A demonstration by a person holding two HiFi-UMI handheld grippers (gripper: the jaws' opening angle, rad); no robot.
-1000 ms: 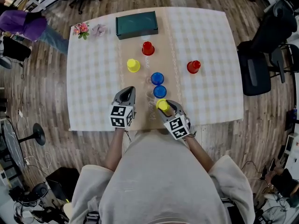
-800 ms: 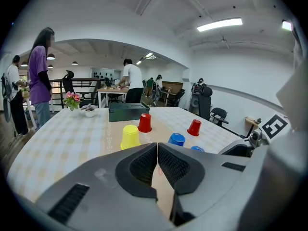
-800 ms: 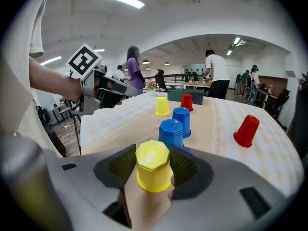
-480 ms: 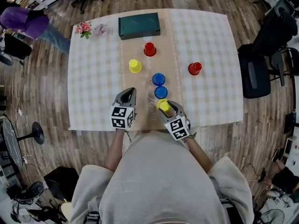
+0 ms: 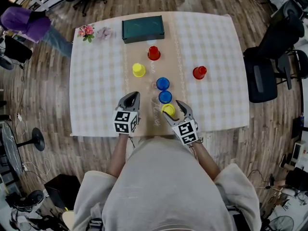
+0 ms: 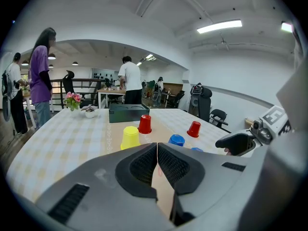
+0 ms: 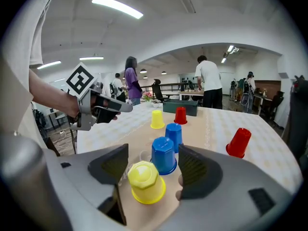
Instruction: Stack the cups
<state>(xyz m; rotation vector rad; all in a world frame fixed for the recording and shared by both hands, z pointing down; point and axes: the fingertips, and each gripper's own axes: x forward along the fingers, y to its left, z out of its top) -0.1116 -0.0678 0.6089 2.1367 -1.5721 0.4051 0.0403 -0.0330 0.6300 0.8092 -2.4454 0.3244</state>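
At the near edge of the worktop (image 5: pixel 96 85), left of middle, the left claw (image 5: pixel 130 97) rests with its jaws pressed together, empty. Towards the far edge stands the far yellow cup (image 5: pixel 138 70). Right of the left claw, just in from the near edge, the near yellow cup (image 7: pixel 143 182) stands upside down between the spread jaws of the right claw (image 5: pixel 174 109), and neither pad seems to touch it. The near blue cup (image 5: pixel 165 96) stands just beyond it. I'd close gently and squarely on the yellow wall, since thin plastic probably buckles, then lift straight up so the blue neighbour isn't knocked. A red cup (image 5: pixel 199 72) sits towards the right edge.
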